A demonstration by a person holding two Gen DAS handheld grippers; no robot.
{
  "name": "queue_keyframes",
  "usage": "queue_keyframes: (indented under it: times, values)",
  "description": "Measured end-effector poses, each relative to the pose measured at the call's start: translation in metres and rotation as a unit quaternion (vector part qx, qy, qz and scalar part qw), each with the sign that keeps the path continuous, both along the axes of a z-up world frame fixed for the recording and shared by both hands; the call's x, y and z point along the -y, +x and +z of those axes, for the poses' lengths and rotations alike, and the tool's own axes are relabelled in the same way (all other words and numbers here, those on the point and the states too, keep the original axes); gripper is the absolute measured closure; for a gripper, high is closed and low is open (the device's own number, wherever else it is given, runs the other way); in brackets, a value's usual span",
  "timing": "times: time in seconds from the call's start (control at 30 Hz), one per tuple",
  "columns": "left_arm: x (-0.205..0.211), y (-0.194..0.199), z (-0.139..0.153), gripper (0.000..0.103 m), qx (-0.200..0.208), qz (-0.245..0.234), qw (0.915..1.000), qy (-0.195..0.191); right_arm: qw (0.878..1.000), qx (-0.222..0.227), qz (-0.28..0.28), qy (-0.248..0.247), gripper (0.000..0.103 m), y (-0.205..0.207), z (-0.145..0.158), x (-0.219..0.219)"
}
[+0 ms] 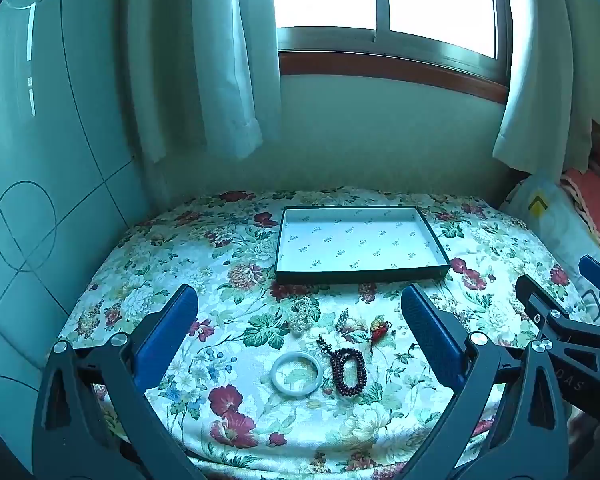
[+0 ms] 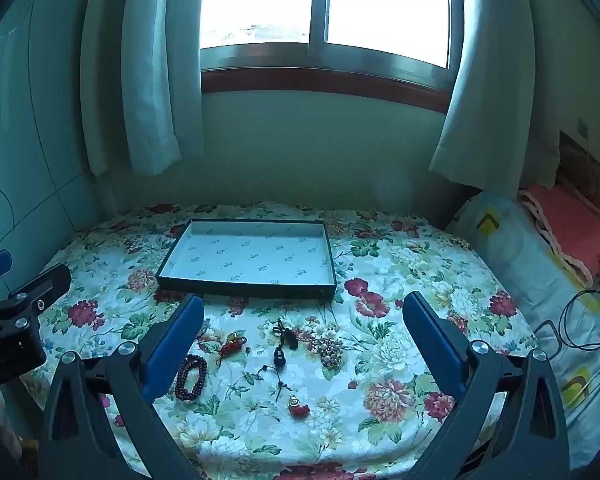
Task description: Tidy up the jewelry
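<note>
Nothing is picked up yet: both the left tool (image 1: pixel 299 304) and right tool (image 2: pixel 303 312) hang with jaws apart over the jewelry on the floral tabletop (image 1: pixel 480 240). The bangle (image 1: pixel 297 373), beads (image 1: pixel 349 372) and charms lie near the empty tray (image 1: pixel 360 274). Next, I judge, calls for a low pinch; nothing blocks the way.

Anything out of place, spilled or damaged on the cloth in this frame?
Nothing looks damaged or spilled. The jewelry simply lies loose on the floral cloth in front of the empty tray: a white bangle, a dark bead bracelet and a black gourd pendant. Both grippers are open, holding nothing.
</note>
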State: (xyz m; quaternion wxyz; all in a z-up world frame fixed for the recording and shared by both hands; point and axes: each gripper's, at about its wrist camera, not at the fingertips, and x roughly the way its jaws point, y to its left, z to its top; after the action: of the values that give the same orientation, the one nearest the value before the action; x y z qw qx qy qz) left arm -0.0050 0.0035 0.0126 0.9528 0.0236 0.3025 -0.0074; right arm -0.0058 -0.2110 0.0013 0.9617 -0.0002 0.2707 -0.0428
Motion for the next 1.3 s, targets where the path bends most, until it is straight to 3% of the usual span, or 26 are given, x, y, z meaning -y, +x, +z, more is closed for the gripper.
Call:
queue_keyframes:
  times: [1.3]
  values:
    - [-0.003,-0.009,0.009,0.002,0.006,0.001,1.0000,-0.002,1.000,0.004,0.000,-0.002,0.004,-0.002,0.002,-0.004]
